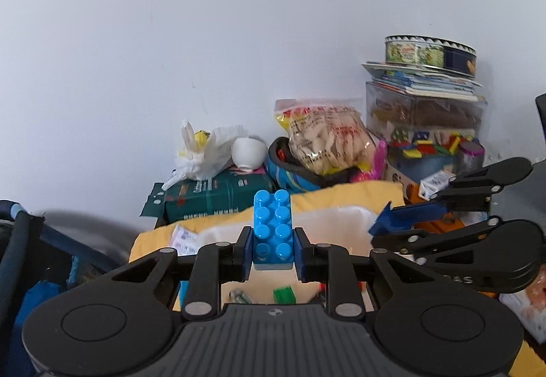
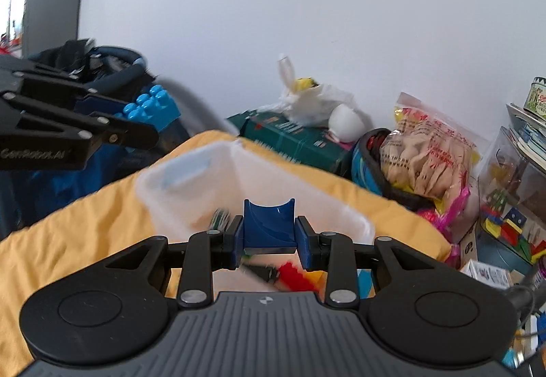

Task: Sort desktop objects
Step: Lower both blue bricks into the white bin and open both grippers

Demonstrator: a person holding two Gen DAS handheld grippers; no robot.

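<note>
My left gripper (image 1: 273, 252) is shut on a light blue studded brick (image 1: 273, 227), held upright above a translucent plastic bin (image 1: 338, 218). In the right wrist view that same gripper (image 2: 136, 126) shows at the left, with the brick (image 2: 152, 105) in its fingers. My right gripper (image 2: 269, 240) is shut on a dark blue curved block (image 2: 269, 227) over the bin (image 2: 191, 175). From the left wrist view it (image 1: 409, 221) comes in from the right with the block (image 1: 401, 218). Below lie a green brick (image 1: 283, 294) and red pieces (image 2: 293, 274).
The bin rests on a yellow cloth (image 2: 85, 223). Behind it stand a green box (image 1: 218, 198), a white plastic bag (image 1: 204, 155), a snack bag (image 1: 327, 138) and stacked boxes under a round tin (image 1: 430, 51). A dark blue fabric frame (image 1: 20, 240) is at the left.
</note>
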